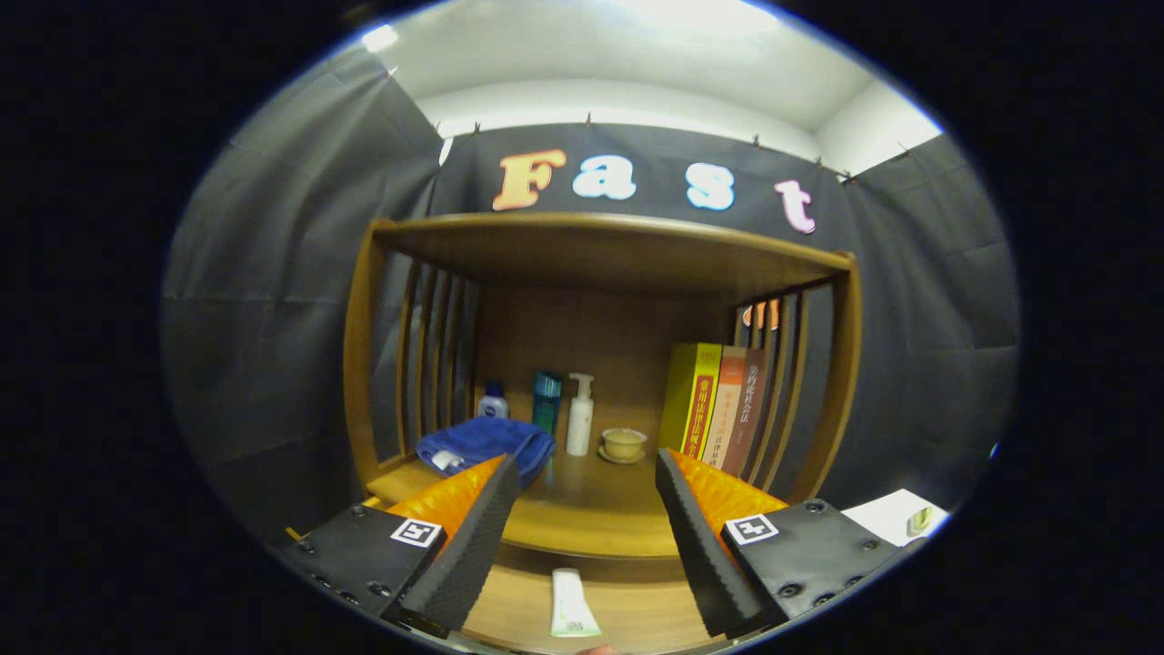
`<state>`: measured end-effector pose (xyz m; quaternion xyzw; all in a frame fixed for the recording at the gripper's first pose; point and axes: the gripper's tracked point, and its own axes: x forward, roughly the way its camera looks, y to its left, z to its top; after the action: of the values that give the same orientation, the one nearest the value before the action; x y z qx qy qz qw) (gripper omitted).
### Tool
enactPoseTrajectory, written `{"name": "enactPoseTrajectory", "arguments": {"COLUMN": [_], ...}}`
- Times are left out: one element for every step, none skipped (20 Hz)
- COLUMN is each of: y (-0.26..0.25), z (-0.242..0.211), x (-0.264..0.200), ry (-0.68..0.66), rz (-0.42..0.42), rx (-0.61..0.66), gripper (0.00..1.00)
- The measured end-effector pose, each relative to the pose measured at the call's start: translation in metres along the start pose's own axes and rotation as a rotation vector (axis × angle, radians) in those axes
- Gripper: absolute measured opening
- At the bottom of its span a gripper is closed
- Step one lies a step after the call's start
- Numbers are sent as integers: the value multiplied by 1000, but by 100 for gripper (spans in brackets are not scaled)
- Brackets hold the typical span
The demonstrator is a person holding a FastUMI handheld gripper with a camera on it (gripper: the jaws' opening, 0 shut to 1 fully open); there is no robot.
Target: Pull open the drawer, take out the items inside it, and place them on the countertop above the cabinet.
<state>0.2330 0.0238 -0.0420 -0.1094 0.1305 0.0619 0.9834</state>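
Claw [587,482] fingers are being held spread wide, with nothing pinched between them. Low between the fingers, a white tube with a green end [572,604] is lying on the wooden surface of the open drawer [637,609]. Beyond the fingers, on the table [582,518] of the cabinet, a blue cloth [486,441], a pump bottle [580,415], a small bowl [624,444] and upright books [718,409] are being seen.
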Motion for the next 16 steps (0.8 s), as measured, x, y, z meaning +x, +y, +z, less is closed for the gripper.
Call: {"name": "enactPoseTrajectory", "arguments": {"y": [5,15,24,32,37,36,37,40,41,45,48,46,46,47,48,51], "z": [-18,-41,-64,-86,-110,-130,-149,-167,-179,-192,-204,-213,-219,-224,-232,-238], "x": [14,28,37,45,52,57,64,68,68,67,69,71,73,77,78,76], "ry": [87,180,267,349,427,499,562,624,683,742,791,822,838,853,886,921], "rz": [17,43,73,95,102,106,106,111,109,118,124,132,130,130,127,131], "rx": [-11,-11,1,11,17,19,18,12,13,13,12,7,-1,-9,-12,-3], "gripper": [98,98,98,98,98,98,98,98,98,98,99,98,98,98,98,98]}}
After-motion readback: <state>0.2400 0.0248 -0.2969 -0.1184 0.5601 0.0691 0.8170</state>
